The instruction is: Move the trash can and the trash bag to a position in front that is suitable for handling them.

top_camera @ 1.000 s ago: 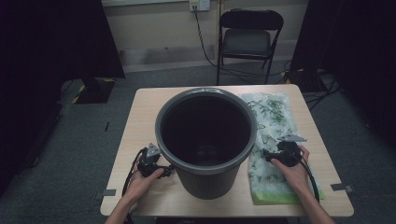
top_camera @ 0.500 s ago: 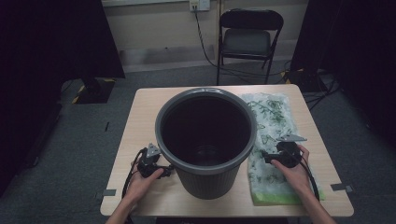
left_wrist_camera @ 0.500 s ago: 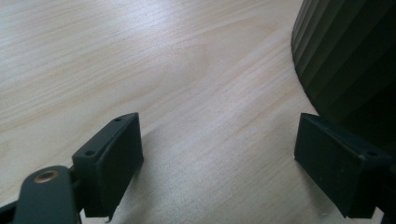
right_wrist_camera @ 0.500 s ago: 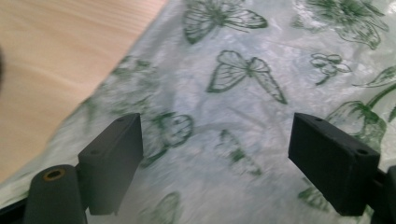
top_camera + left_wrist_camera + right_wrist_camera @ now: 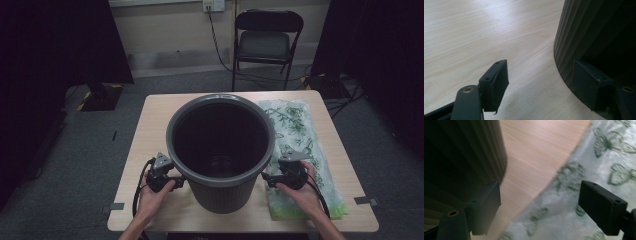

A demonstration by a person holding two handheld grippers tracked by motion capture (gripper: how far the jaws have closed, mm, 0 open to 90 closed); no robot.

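Dark grey plastic makes up the bucket (image 5: 220, 150), a tall round bin with a thick rolled rim, a wall ribbed in fine vertical lines and narrowing toward the base, and an interior so dark that only a faint round mark shows at the bottom. It stands upright at the middle of the pale wood-grain table (image 5: 150, 130), nearer the person's edge, with a flat clear plastic packet printed with green butterflies (image 5: 300, 145) lying just beside it on the right. The left gripper (image 5: 172, 179) sits low at the bucket's left flank, held by the left hand (image 5: 152, 192); in the left gripper view its jaws have just been closing yet stand well apart, one over bare table, the other close against the ribbed wall near the base, with nothing pinched between the pads (image 5: 495, 82). Whether that far jaw actually touches the wall cannot be told. The right gripper (image 5: 272, 179), in the right hand (image 5: 300, 195), sits at the bucket's right flank over the near part of the packet. The right gripper view, somewhat blurred, shows its jaws spread wide, one by the dark ribbed wall, the other above the butterfly print, a strip of table between, gripping nothing.
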